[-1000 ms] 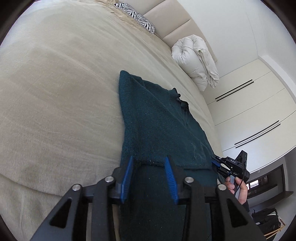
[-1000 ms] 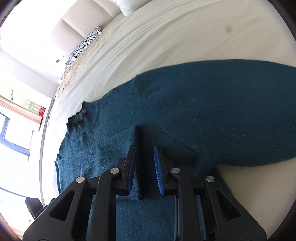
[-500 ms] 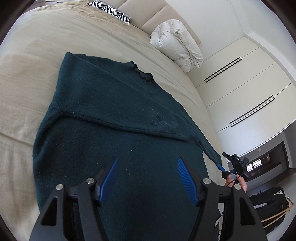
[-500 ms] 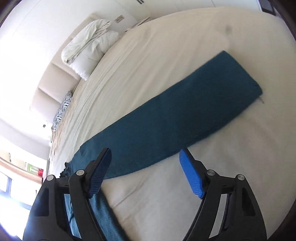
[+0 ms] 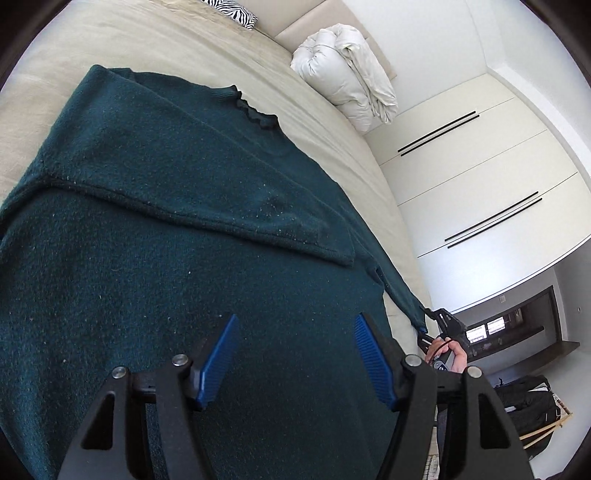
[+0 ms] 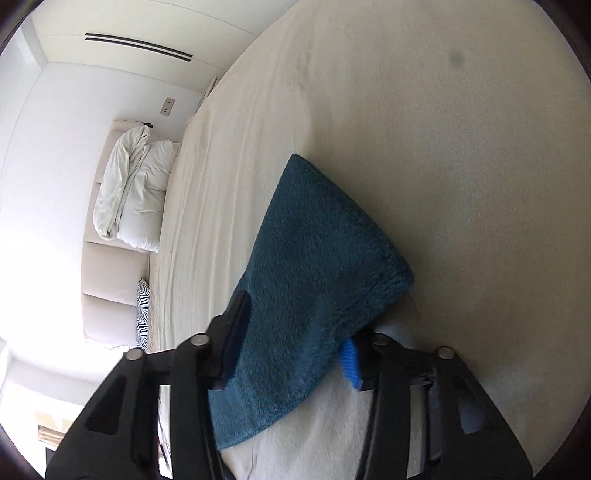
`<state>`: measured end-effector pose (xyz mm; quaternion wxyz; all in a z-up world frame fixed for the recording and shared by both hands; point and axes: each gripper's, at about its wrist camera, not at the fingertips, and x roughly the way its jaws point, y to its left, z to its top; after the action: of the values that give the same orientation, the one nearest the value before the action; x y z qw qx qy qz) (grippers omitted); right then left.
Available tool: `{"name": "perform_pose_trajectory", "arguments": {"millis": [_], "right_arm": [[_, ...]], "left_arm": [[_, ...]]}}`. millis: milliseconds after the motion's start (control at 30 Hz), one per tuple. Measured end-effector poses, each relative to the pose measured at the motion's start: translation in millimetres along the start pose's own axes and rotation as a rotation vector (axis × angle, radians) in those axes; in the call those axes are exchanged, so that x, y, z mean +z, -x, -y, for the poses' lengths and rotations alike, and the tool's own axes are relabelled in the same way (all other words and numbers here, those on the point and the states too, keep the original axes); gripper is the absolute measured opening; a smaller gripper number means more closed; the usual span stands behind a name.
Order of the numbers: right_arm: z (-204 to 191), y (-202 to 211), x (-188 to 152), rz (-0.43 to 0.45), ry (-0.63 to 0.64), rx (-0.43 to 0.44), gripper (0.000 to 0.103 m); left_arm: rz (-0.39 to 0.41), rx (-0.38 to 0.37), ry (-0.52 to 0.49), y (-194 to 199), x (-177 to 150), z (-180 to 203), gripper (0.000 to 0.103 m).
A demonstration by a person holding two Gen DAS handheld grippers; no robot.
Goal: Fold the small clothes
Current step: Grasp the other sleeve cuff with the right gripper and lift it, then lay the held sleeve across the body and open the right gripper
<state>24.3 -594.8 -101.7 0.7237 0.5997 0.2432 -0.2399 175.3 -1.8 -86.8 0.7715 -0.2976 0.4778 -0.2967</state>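
Left tongs (image 5: pixel 295 354) up close, blue pads spread wide with nothing between them, hovering over the lower body of the dark teal sweater (image 5: pixel 155 229). The sweater lies flat on the beige bed (image 5: pixel 110 40), and it is our landmark. Just beyond the left tongs, one sleeve is folded across the sweater's chest, its cuff ending near the sweater's right edge. Further on, the ruffled neckline sits at the sweater's far end.

Off the sweater's right side, the other sleeve (image 6: pixel 314 266) stretches out along the bed. Over in the right wrist view, the right tongs (image 6: pixel 295 336) straddle that sleeve near its cuff, fingers apart on either side of the fabric; the blue pad (image 6: pixel 350 360) on one side peeks out from under the cloth. Not clamped, by the look of it, the gap is wide. From the left view, the right tongs (image 5: pixel 430 326) show small at the sleeve's tip, the person's hand (image 5: pixel 452 356) behind them.

Beyond the sweater's neckline, a rolled white duvet (image 5: pixel 347 74) rests against the padded headboard (image 5: pixel 325 22), with a zebra-print pillow (image 5: pixel 229 11) further along it. Past the duvet, white wardrobe doors (image 5: pixel 480 177) fill the wall.
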Motion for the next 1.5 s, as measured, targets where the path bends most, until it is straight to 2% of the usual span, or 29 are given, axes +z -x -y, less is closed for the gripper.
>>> {"name": "perform_pose_trajectory", "arguments": {"millis": [33, 100, 200, 300, 367, 433, 500, 567, 667, 767, 867, 967, 1067, 1133, 1200, 1300, 1400, 1433, 1467, 1500], "right_arm": [[-0.3, -2.4, 3.3, -0.001, 0.006, -0.023, 0.013], [-9.2, 0.8, 5.3, 0.021, 0.036, -0.039, 0.009], [-50.3, 15.5, -5.6, 0.063, 0.194, -0.063, 0.008], [-120.7, 25.8, -42.3, 0.074, 0.422, -0.071, 0.008], [-174.3, 23.4, -82.3, 0.044, 0.589, -0.047, 0.008], [-223.9, 18.5, -137.6, 0.013, 0.772, -0.032, 0.008], [-258.4, 11.5, -199.2, -0.036, 0.929, -0.004, 0.008], [-276.5, -1.2, -263.9, -0.100, 1.074, 0.002, 0.008], [-278.7, -31.8, -343.1, -0.182, 1.216, -0.032, 0.008], [-258.5, -61.6, -391.3, -0.275, 1.233, -0.070, 0.008], [-222.5, -71.5, -418.8, -0.322, 1.233, -0.116, 0.011], [-201.8, -61.4, -422.5, -0.311, 1.225, -0.078, 0.013], [-188.7, -51.2, -420.8, -0.347, 1.196, -0.037, 0.028], [-182.8, -38.0, -417.1, -0.349, 1.189, -0.009, 0.059], [-170.9, -23.3, -413.3, -0.339, 1.178, 0.011, 0.061], [-152.2, -11.4, -401.7, -0.381, 1.142, -0.005, 0.061], [-131.8, -0.3, -386.3, -0.390, 1.079, 0.012, 0.061], [-126.1, 3.2, -381.4, -0.391, 1.063, 0.019, 0.061], [-121.6, 5.5, -377.6, -0.393, 1.047, 0.026, 0.061], [-118.2, 6.9, -374.5, -0.397, 1.034, 0.035, 0.061]], "left_arm": [[0.005, 0.000, 0.008, 1.4, 1.9, -2.2, 0.067], [0.017, 0.000, 0.014, 6.4, 6.4, -6.4, 0.067], [0.035, -0.011, 0.024, 9.3, 15.3, -8.2, 0.067], [0.059, -0.035, 0.029, 13.6, 23.8, -7.2, 0.068], [0.075, -0.055, 0.035, 15.9, 28.8, -5.8, 0.070], [0.091, -0.078, 0.052, 14.0, 34.9, -4.6, 0.073], [0.097, -0.096, 0.065, 11.8, 39.8, -4.6, 0.076], [0.092, -0.107, 0.081, 7.2, 42.7, -5.1, 0.076], [0.080, -0.134, 0.096, -0.6, 44.2, -6.3, 0.076], [0.059, -0.151, 0.128, -11.4, 45.2, -10.3, 0.077], [0.029, -0.157, 0.150, -25.6, 44.1, -10.9, 0.077], [-0.005, -0.140, 0.136, -41.6, 41.6, -2.4, 0.081], [-0.040, -0.126, 0.136, -60.9, 40.7, 7.5, 0.084], [-0.067, -0.130, 0.136, -74.6, 40.5, 13.9, 0.084], [-0.091, -0.102, 0.120, -88.4, 39.6, 19.3, 0.084], [-0.105, -0.059, 0.095, -101.9, 37.4, 25.3, 0.074], [-0.133, -0.029, 0.090, -110.8, 38.4, 30.0, 0.042], [-0.151, -0.017, 0.086, -114.2, 39.2, 30.9, 0.021], [-0.159, 0.008, 0.075, -116.2, 39.2, 32.7, 0.008], [-0.159, 0.033, 0.059, -116.7, 39.2, 35.2, 0.009]]}}
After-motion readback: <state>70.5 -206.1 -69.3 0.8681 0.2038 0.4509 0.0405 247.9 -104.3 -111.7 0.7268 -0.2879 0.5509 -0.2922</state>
